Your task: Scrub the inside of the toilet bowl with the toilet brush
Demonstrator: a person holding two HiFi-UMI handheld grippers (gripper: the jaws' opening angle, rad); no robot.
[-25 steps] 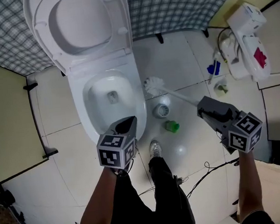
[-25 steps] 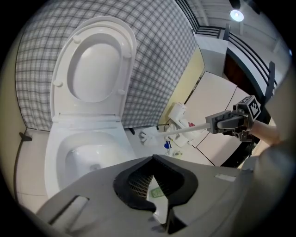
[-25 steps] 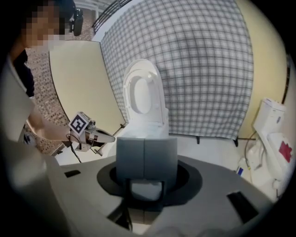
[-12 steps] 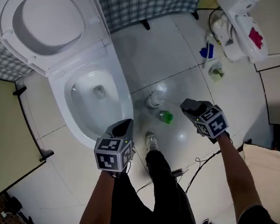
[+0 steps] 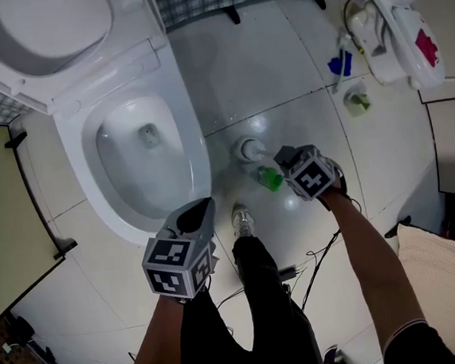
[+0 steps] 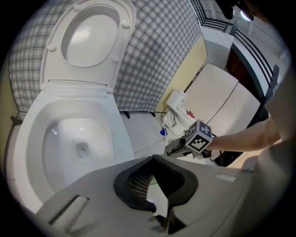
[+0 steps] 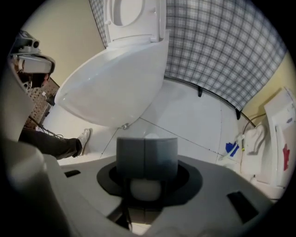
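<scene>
Our right tool (image 7: 144, 152) pointed steeply down at the floor (image 5: 280, 60). Its jaws were closed on the white handle of the toilet brush (image 7: 144, 190), whose rounded end showed just behind the jaw tips. In the head view that tool hung low beside the toilet, just beside a round brush holder (image 5: 248, 149) and a small green object (image 5: 271, 178). The brush was therefore out over the tiles to the right of the toilet bowl (image 5: 141, 157), not inside it. Its head was hidden under the tool, so we could not tell whether it touched the holder.

Our left tool (image 5: 197, 216) was tilted down toward the bowl's front rim, with its jaws apart and nothing between them. In its own view the bowl lay open ahead and to the left, with the lid (image 6: 88, 37) raised against a checked cloth (image 6: 157, 55).

Our shoe (image 5: 243, 220) stood on the floor between the two tools, close to the base of the toilet. Dark cables (image 5: 323, 256) trailed across the tiles near our right arm. Well apart, in the far right corner, lay a white appliance (image 5: 404, 16) with a red patch.
</scene>
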